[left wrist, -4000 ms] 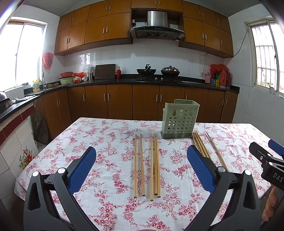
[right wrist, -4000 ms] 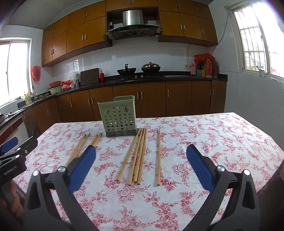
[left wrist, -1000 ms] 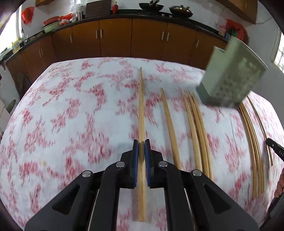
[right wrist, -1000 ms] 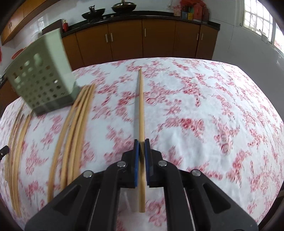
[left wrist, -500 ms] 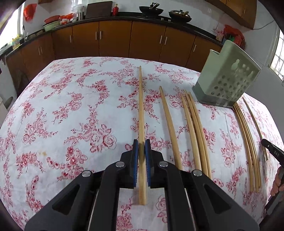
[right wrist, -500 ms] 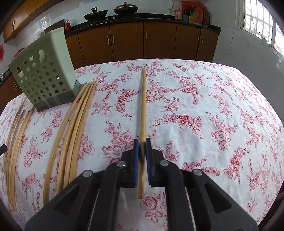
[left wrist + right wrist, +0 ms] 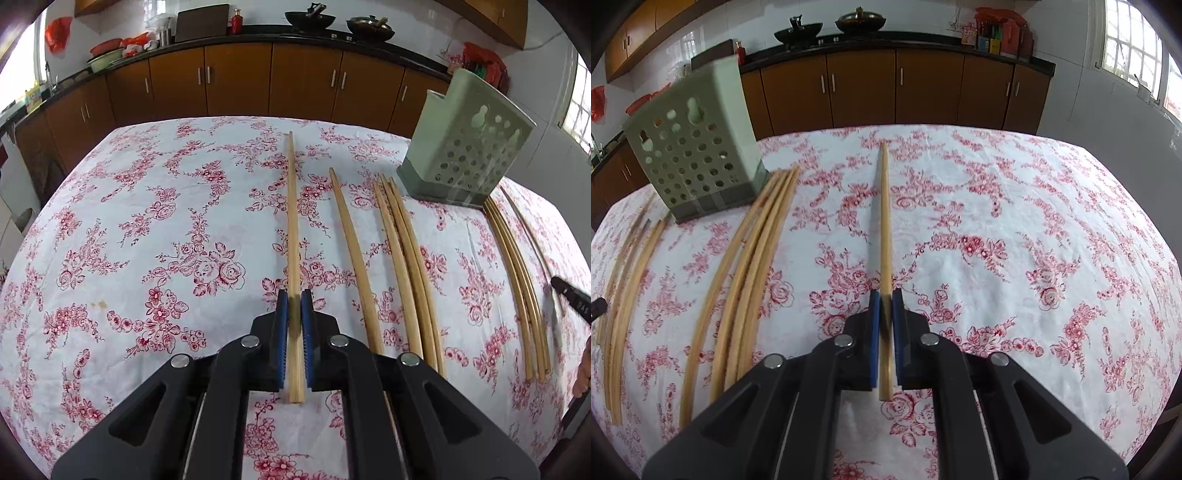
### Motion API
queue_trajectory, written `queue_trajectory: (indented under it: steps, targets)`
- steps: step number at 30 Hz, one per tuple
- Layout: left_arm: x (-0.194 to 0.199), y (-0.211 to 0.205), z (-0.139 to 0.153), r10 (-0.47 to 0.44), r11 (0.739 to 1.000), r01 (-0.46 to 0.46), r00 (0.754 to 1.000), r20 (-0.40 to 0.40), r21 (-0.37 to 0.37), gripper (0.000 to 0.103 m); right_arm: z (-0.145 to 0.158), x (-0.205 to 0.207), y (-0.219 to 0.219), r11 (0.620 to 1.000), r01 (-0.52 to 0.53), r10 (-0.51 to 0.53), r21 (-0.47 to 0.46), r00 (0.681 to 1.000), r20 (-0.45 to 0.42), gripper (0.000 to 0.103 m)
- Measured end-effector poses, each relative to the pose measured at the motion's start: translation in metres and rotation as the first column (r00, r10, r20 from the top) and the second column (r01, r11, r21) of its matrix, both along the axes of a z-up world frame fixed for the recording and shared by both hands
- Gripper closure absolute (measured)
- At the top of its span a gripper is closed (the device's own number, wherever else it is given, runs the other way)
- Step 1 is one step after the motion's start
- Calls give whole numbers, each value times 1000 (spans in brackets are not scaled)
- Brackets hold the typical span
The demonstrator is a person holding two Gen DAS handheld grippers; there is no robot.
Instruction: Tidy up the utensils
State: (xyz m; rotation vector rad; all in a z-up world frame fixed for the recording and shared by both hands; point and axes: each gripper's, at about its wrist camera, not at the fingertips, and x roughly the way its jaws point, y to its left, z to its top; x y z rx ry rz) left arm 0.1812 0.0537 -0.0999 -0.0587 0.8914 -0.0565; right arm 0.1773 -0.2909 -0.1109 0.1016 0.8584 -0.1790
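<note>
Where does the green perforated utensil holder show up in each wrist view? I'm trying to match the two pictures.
Left wrist view: the green utensil holder stands at upper right, on the floral tablecloth, behind the loose chopsticks.
Right wrist view: the same holder stands at upper left, with chopsticks fanning out in front of it.
Shared landmark: the stove with two dark pans on the back counter.

Chopsticks point(image 7: 402, 258) lie on tablecloth point(image 7: 147, 240) before holder point(image 7: 465, 147).

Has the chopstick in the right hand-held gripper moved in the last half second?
Yes. The chopstick has lifted: against the tablecloth, a shadow shows left of it.
</note>
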Motion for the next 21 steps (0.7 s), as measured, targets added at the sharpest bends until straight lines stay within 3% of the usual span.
queue_trajectory:
  steps: [5,15,19,21]
  targets:
    - [-7,7,15,10,1000,-9,1000,30,-19,95,32,-16,0,1000,-12,14,-19,995,103,95]
    - [-20,20,78,37,996,-20,980,196,-88,95,81,-35,-9,1000,-4,2,7,966,259,95]
    - [-21,20,86,32,997,-14,975,221,-81,95,82,-31,-7,1000,-27,28,-8,974,225,93]
    - [-19,20,81,32,997,-16,978,206,-80,95,68,-26,-7,999,-32,29,12,985,170,81]
